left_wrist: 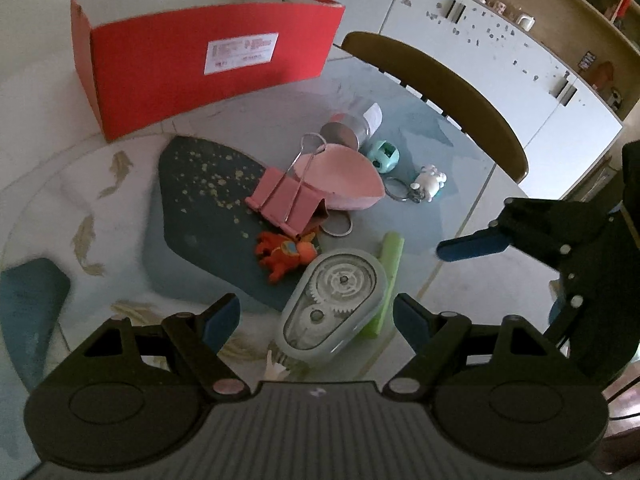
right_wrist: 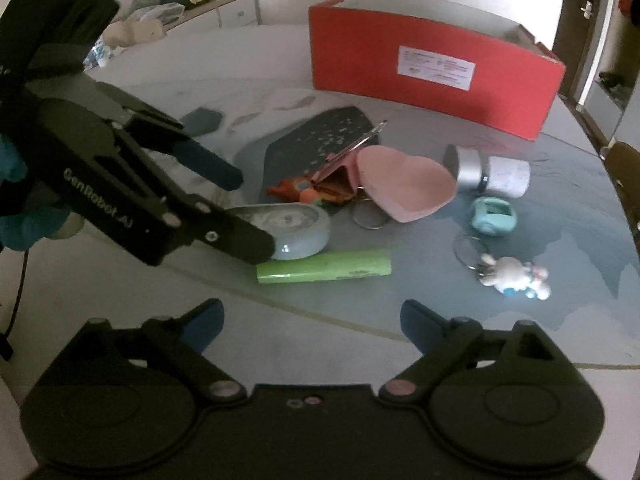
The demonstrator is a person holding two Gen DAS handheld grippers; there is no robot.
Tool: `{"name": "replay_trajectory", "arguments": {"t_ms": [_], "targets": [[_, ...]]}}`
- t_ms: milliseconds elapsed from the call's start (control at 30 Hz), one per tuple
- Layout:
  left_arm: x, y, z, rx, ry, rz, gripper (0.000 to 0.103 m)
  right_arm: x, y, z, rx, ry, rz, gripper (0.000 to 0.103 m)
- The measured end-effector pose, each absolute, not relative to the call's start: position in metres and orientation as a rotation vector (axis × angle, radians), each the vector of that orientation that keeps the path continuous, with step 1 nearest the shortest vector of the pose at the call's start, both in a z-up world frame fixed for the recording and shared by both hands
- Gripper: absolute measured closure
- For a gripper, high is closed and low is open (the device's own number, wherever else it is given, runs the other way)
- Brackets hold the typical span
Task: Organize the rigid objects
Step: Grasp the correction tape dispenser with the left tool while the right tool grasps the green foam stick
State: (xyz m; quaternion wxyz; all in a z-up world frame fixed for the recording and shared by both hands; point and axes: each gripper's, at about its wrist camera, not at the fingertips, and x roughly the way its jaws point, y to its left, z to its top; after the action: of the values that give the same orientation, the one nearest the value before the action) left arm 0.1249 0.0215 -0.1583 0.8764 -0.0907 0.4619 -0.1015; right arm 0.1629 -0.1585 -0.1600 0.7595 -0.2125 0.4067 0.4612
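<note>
Two grippers, left gripper [left_wrist: 316, 316] and right gripper [right_wrist: 312, 320], gape wide, holding nothing. We judge the correction tape dispenser [left_wrist: 334, 300], mid-table, light, stiff and slick; grip its flat sides.

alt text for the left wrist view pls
The open left claw hovers over a clear correction-tape dispenser on a table, amid a pink binder clip, pink heart dish and orange toy. A red box stands behind.
</note>
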Motion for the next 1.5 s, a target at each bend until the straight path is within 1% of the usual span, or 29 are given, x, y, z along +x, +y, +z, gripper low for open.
{"name": "replay_trajectory", "arguments": {"t_ms": [233,267,333,400,467,667,733,800,1000,1233,1500], "targets": [[0.133,0.026,-0.166,-0.232,0.99,-0.229,0.02,0.169,-0.151,-0.169,-0.466,0.868,1.013,0.008],[0.134,0.026,-0.166,-0.232,0.99,-0.232,0.022,0.17,-0.15,-0.17,-0.466,0.868,1.016,0.008],[0.135,0.026,-0.166,-0.23,0.992,-0.237,0.028,0.171,-0.148,-0.172,-0.475,0.858,1.015,0.008],[0.136,0.025,-0.166,-0.229,0.992,-0.244,0.039,0.173,-0.146,-0.172,-0.485,0.848,1.021,0.008],[0.136,0.023,-0.166,-0.228,0.993,-0.258,0.042,0.175,-0.143,-0.173,-0.493,0.84,1.027,0.008],[0.136,0.019,-0.165,-0.223,1.001,-0.279,0.045,0.174,-0.139,-0.174,-0.494,0.831,1.048,0.009],[0.136,0.018,-0.165,-0.215,1.002,-0.276,0.046,0.173,-0.138,-0.174,-0.495,0.823,1.047,0.012],[0.136,0.016,-0.165,-0.207,1.003,-0.274,0.048,0.172,-0.137,-0.173,-0.502,0.811,1.04,0.022],[0.135,0.014,-0.165,-0.216,1.003,-0.266,0.055,0.17,-0.138,-0.17,-0.513,0.824,1.037,0.022],[0.13,0.014,-0.165,-0.236,0.991,-0.253,0.057,0.17,-0.153,-0.165,-0.499,0.853,1.017,0.022],[0.123,0.015,-0.157,-0.249,0.957,-0.224,0.061,0.176,-0.179,-0.148,-0.415,0.86,0.96,0.022]]}}
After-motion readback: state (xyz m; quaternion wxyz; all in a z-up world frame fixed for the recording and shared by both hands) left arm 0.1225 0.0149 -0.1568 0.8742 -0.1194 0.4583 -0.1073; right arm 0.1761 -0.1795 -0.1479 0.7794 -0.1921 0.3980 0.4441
